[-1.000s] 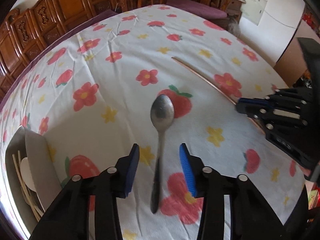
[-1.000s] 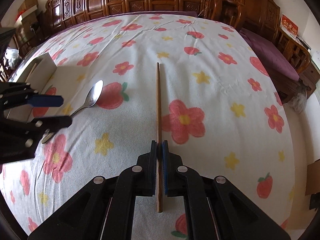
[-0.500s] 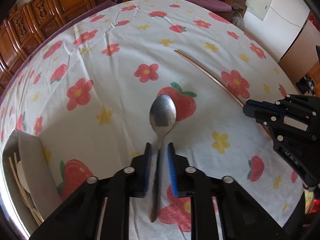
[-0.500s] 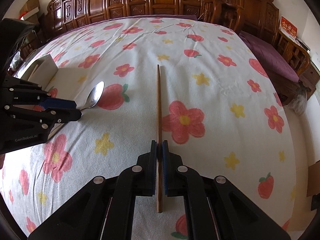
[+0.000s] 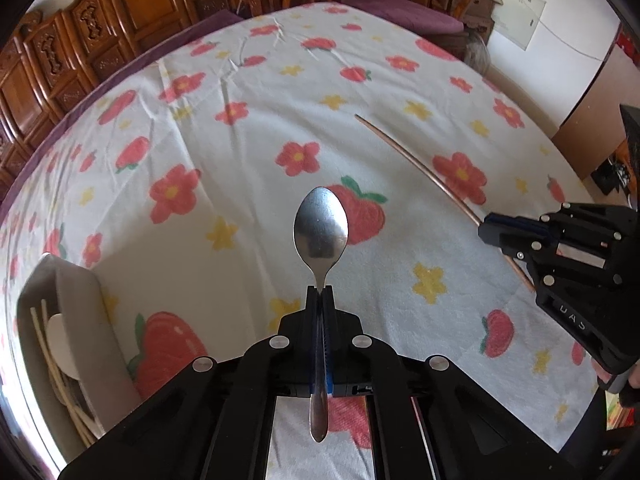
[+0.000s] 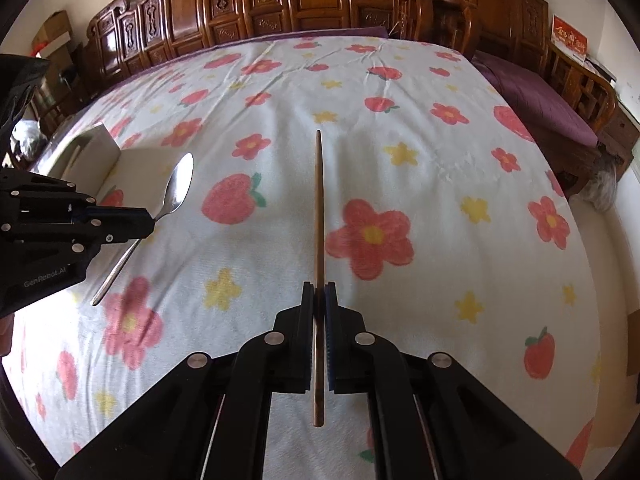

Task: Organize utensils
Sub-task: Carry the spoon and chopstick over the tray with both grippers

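Left gripper (image 5: pixel 320 294): clamped on the neck of a metal spoon (image 5: pixel 321 228), bowl pointing straight ahead past the fingertips, handle end running back between the jaws toward the camera. Long axis in line with the fingers. From the right wrist view, spoon (image 6: pixel 176 192) apparently raised off the flowered tablecloth (image 6: pixel 400 128), bowl tilted upward, shadow below on the cloth.

Right gripper (image 6: pixel 319 292): pinched shut on a single wooden chopstick (image 6: pixel 319 200), also in line with the fingers, tip far forward, butt end sticking out behind the pads. Whether clear of the cloth, hard to say.

Outward to the left: a pale open utensil box (image 5: pixel 80 300) at the table's left edge, light-coloured chopsticks (image 5: pixel 48 348) and a white rounded piece already inside. Close beside the left gripper, down and to its left; well apart from the right gripper, across the spoon's side of the table (image 6: pixel 86 148).

Likely next: spoon first, swung leftward and tipped so its length matches the box's long side. Chopstick a longer carry, crossing behind or after the left tool to avoid a clash.
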